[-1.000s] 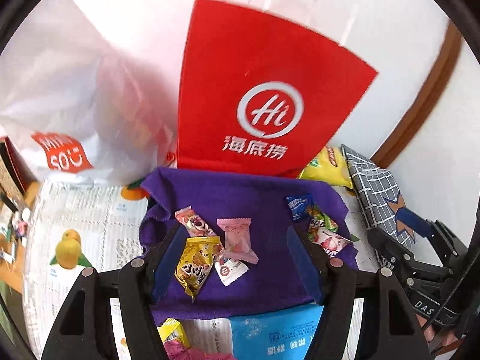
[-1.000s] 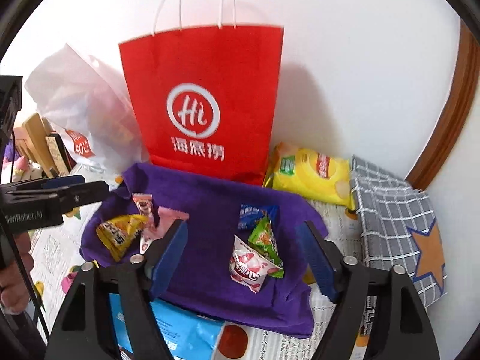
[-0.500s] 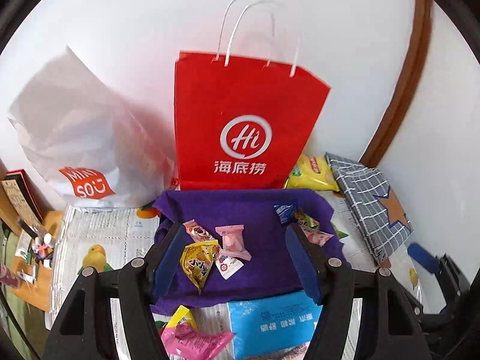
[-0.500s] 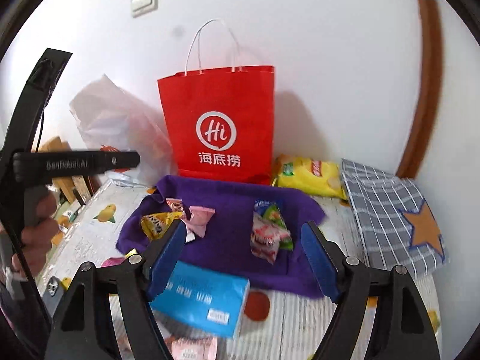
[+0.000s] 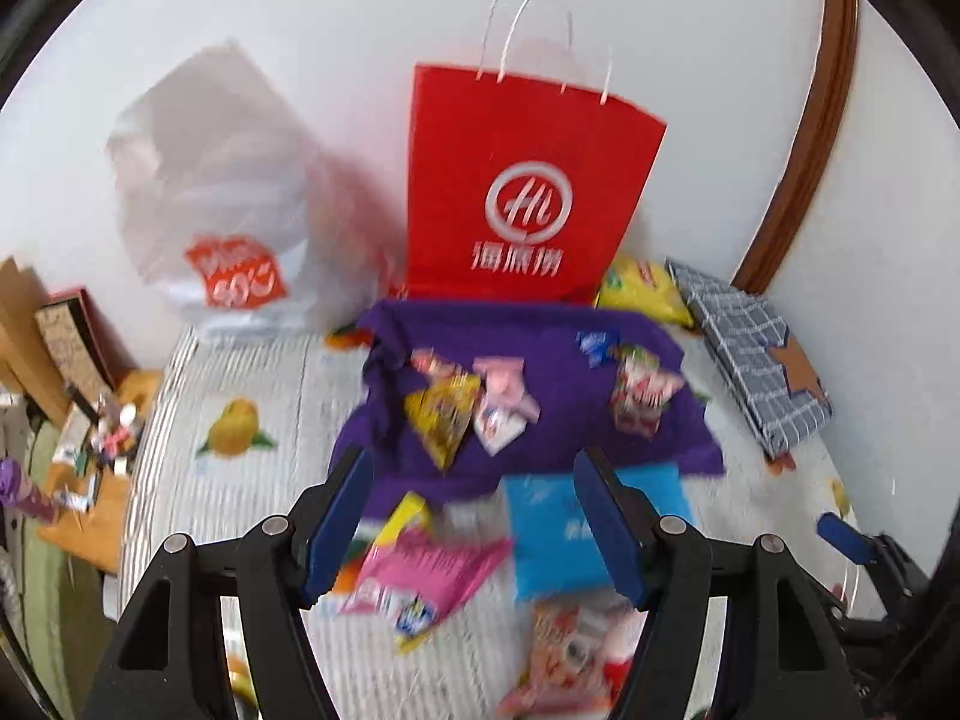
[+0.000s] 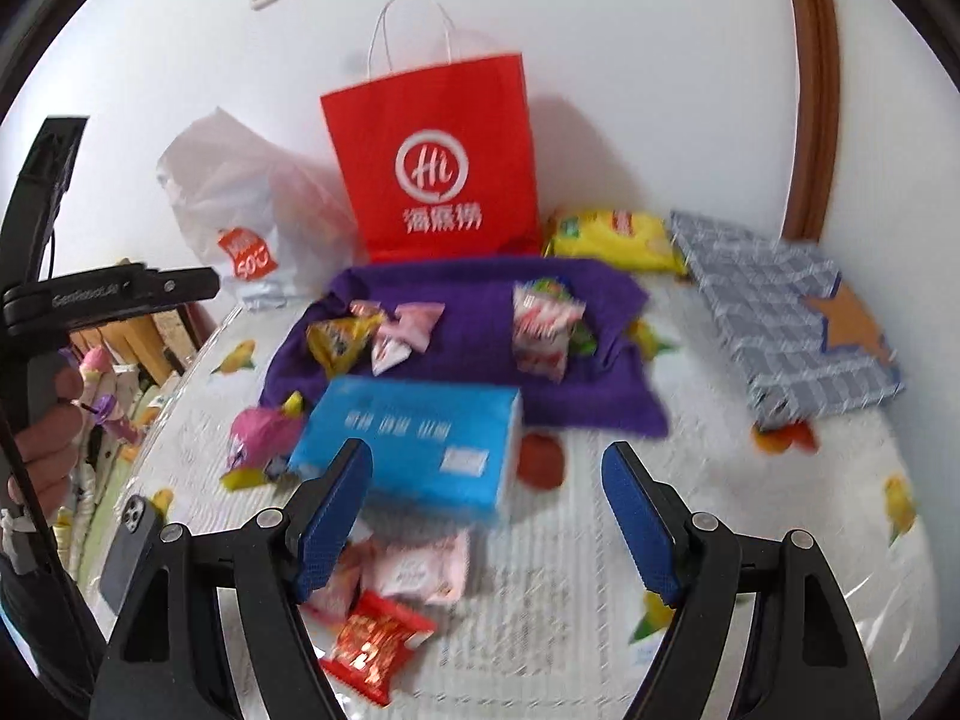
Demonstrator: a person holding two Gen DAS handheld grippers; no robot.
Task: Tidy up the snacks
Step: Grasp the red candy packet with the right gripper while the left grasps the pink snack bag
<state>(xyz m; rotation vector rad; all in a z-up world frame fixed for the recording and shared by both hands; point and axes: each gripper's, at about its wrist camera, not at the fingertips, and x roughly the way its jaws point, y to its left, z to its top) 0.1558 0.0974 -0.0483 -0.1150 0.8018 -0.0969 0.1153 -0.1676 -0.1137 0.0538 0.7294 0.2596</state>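
I see my left gripper (image 5: 471,483) with its jaws spread apart and nothing between them; it hangs above the counter (image 5: 252,372), angled downward toward the near edge of the purple cloth (image 5: 552,372). My right gripper (image 6: 486,480) is likewise wide apart and empty, tilted down over the blue box (image 6: 414,444), touching nothing. In the right wrist view a hand (image 6: 45,438) wraps the black handle of the other gripper at the far left.

The snacks lie scattered: a yellow packet (image 5: 444,420) and a pink candy (image 5: 504,384) on the cloth's left side, a red-and-white packet (image 6: 543,330) on its right. A pink pouch (image 5: 420,570) lies on the counter just in front of the cloth, and a red packet (image 6: 375,642) lies nearest my right gripper. A red paper bag (image 6: 432,168) stands upright behind the cloth against the wall.
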